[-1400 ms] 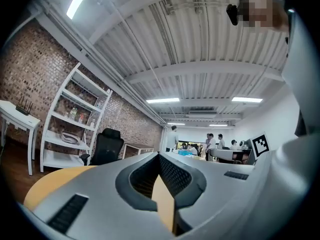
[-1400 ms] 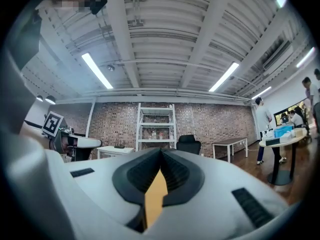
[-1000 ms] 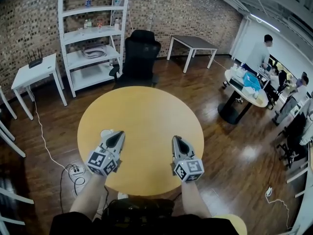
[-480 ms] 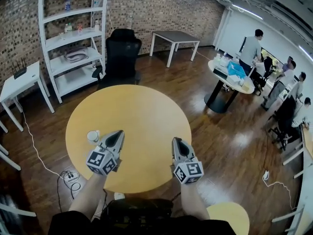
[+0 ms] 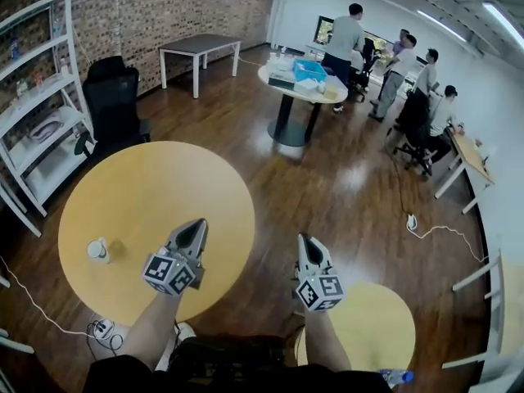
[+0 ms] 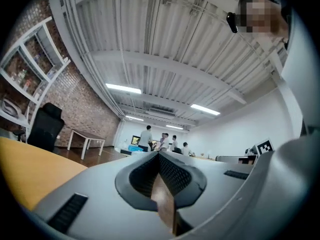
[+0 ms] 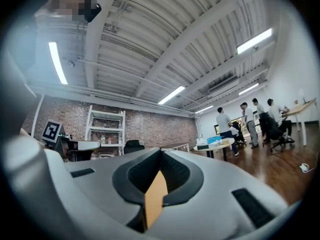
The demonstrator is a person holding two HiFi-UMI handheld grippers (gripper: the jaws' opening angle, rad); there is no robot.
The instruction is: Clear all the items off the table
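Both tongs are pressed together with nothing between them. The left gripper (image 5: 191, 231) is over the smooth round yellow table (image 5: 155, 178), and the right gripper (image 5: 307, 246) is over the glossy wood floor (image 5: 344, 195). Each carries a cube with black-and-white square markers. A small white cup (image 5: 97, 250) stands on the table near its left edge; any label is too small to read.

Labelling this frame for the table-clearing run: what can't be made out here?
- Cup on the round table, head view: too small to tell if anything is inside.
- Bottle, head view: tiny, at the bottom edge, partly behind the person's body.
- Shelf, head view: cut off by the left edge; its items are too small to name.
- Left and right gripper views: aimed high, so the cup is outside both.
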